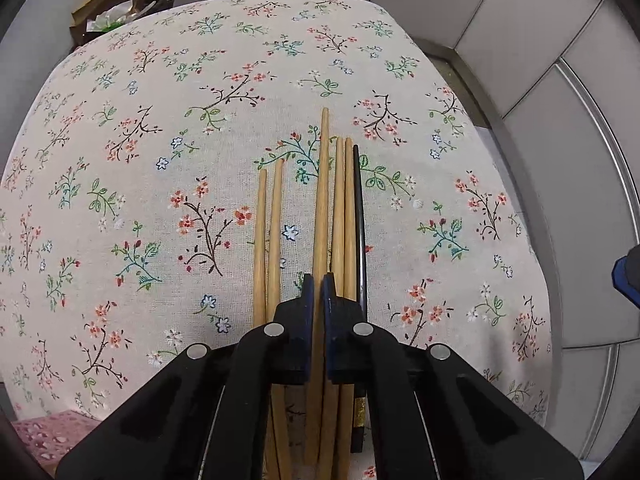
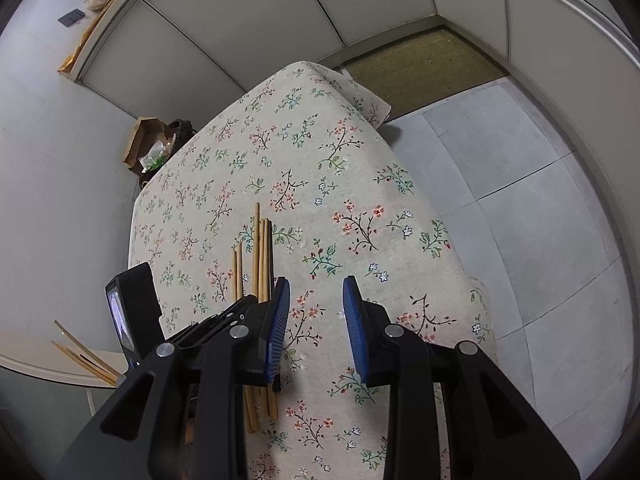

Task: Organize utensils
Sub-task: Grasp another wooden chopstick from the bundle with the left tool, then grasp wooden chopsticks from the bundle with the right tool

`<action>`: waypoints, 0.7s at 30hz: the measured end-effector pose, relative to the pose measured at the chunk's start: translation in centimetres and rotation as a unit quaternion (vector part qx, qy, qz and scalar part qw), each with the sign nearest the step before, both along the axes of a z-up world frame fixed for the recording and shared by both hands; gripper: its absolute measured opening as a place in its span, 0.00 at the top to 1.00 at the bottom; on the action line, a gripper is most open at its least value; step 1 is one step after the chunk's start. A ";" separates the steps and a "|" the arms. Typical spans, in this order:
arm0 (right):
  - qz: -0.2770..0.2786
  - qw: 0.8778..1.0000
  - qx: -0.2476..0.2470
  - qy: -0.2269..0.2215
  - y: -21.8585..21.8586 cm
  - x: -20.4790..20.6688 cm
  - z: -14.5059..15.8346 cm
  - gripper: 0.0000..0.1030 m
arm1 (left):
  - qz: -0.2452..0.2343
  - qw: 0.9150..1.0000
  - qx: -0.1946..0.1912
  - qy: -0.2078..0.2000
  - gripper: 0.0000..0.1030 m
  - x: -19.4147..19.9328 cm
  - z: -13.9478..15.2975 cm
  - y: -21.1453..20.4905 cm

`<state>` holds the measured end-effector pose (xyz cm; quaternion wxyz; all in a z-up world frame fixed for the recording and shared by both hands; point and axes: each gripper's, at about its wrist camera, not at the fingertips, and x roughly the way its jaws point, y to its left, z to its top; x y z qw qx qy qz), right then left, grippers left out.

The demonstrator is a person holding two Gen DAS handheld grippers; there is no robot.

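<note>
So here's where the utensil sorting stands, using the floral tablecloth (image 1: 160, 120) as the reference for everything.

Six chopsticks lie roughly parallel on the cloth, a bit off its middle and toward the near edge, tips pointing away from the cameras. Two shorter-looking wooden ones (image 1: 267, 232) sit as a pair on the left. Then there's a small gap, then three more wooden ones bunched together, with the long wooden chopstick (image 1: 322, 200) sticking out furthest. A single black chopstick (image 1: 359, 216) with a gold band lies touching the right side of that bunch.

The left gripper (image 1: 319, 292) is down over the bunch with its jaws pinched in tight on the long wooden chopstick, which runs straight through the narrow slot between the pads. Looks like a real grip to me, though the stick is still lying flat on the cloth, so nothing is lifted.

The right gripper (image 2: 316, 312) hangs over bare cloth just right of the chopsticks, jaws partly open, nothing between them.

Progress-wise: I'd say early-to-middle. The sticks are lined up, but the ends aren't even and the black one has no partner on the cloth. Off the left edge of the cloth, a few more wooden sticks (image 2: 82, 354) show on a separate pale surface. Can't tell if those are the sorted pile or still waiting. No holder or tray is visible, so where they all end up is anyone's guess.
</note>
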<state>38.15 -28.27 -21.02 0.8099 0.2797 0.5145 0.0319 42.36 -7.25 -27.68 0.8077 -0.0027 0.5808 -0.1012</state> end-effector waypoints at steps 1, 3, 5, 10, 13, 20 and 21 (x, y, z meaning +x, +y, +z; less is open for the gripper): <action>0.001 1.000 -0.001 -0.001 0.0 0.0 0.1 0.72 | -0.001 1.000 -0.001 -0.001 0.95 0.1 0.0 0.0; 0.002 1.000 -0.001 -0.001 0.0 0.0 0.1 0.72 | -0.005 1.000 0.008 0.001 0.93 0.6 -0.3 -0.1; 0.004 1.000 -0.002 -0.002 0.1 0.0 0.1 0.72 | 0.002 1.000 -0.001 0.004 0.93 1.1 -0.6 0.2; 0.007 1.000 0.000 -0.002 0.1 -0.2 -0.1 0.72 | 0.011 1.000 -0.008 0.001 0.94 1.1 -0.5 0.1; 0.015 1.000 0.003 0.002 0.1 0.1 -0.6 0.72 | 0.016 0.999 -0.032 -0.030 0.94 -0.2 1.9 0.6; 0.082 0.996 0.030 0.023 3.8 1.8 -3.5 0.84 | 0.010 0.990 -0.078 -0.116 0.94 -6.4 10.4 2.1; 0.091 0.995 0.035 0.023 4.6 1.9 -3.7 0.85 | 0.007 0.988 -0.085 -0.131 0.94 -7.1 11.5 2.2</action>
